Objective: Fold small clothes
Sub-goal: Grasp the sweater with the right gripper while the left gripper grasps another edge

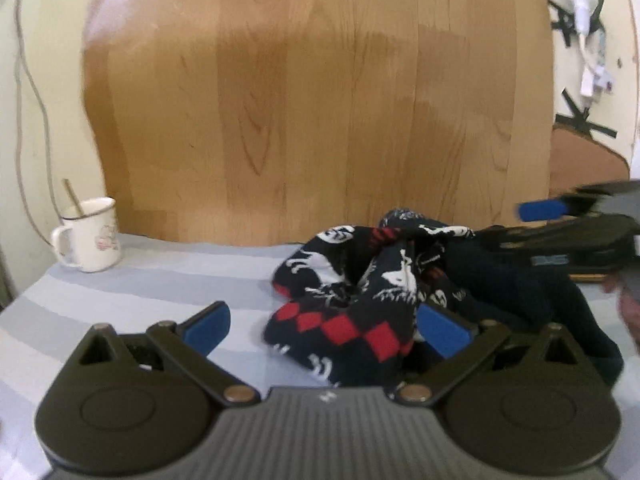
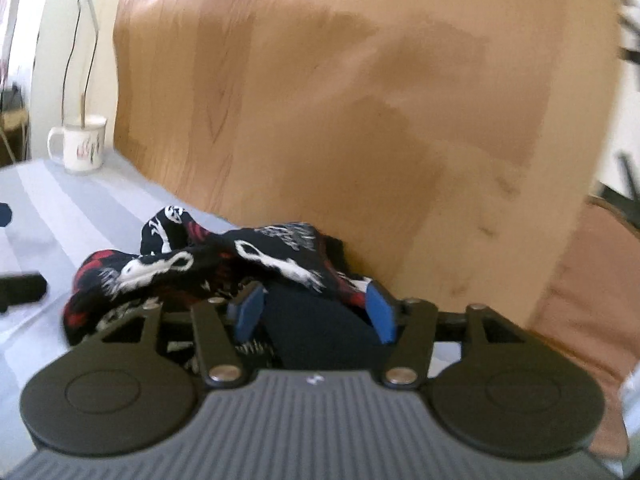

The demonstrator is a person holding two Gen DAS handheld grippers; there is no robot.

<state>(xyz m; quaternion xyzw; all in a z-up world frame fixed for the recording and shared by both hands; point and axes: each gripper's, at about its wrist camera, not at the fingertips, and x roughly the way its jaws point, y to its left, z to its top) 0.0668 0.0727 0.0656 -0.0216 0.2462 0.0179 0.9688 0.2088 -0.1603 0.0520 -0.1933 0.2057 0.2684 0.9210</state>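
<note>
We see a striped grey cloth surface (image 1: 132, 292) running back to a wooden board (image 1: 312, 100) that stands upright along its far edge. The stretch between the crumpled patterned garment (image 1: 352, 300) and the white mug (image 1: 90, 236) at the far left corner lies bare. The mug holds a thin stick leaning on its rim; we cannot make out anything else inside.

The garment, black with white figures and red diamonds, lies bunched near the board. Our left gripper (image 1: 324, 326) sits low with its jaws spread wide, the right pad touching the cloth's edge. Our right gripper (image 2: 312, 312) reaches in from the other side, jaws parted around a dark fold, seemingly without pinching it, though blur leaves this unsure.
</note>
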